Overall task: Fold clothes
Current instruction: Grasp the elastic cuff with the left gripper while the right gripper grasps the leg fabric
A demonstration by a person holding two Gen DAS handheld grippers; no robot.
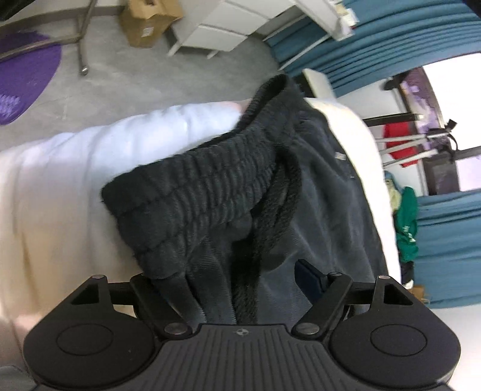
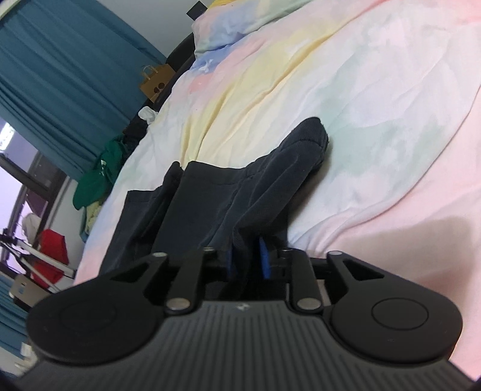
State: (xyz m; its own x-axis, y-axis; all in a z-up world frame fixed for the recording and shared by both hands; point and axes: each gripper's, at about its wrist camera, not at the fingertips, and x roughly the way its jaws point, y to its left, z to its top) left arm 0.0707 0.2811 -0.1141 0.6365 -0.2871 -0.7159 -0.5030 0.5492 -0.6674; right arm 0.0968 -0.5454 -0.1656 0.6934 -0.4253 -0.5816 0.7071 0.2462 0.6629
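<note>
Dark navy trousers [image 1: 318, 216] with a black ribbed elastic waistband [image 1: 192, 192] and a black drawstring [image 1: 279, 207] lie on a pastel bed cover [image 1: 60, 186]. My left gripper [image 1: 240, 282] has its jaws wide apart with the waistband fabric draped between them; one blue pad [image 1: 309, 278] shows. In the right wrist view the trousers [image 2: 216, 204] rise from the pastel cover [image 2: 360, 105], and my right gripper [image 2: 246, 258] is shut on a fold of the dark fabric, its blue pads [image 2: 264, 258] pressed against the cloth.
Grey floor with a purple mat [image 1: 21, 81], a cardboard box [image 1: 147, 21] and a white cabinet [image 1: 228, 27] lies beyond the bed. Teal curtains [image 2: 60, 90], a green garment [image 2: 99, 174], a paper bag [image 2: 154, 82] and a drying rack [image 2: 36, 258] stand beside the bed.
</note>
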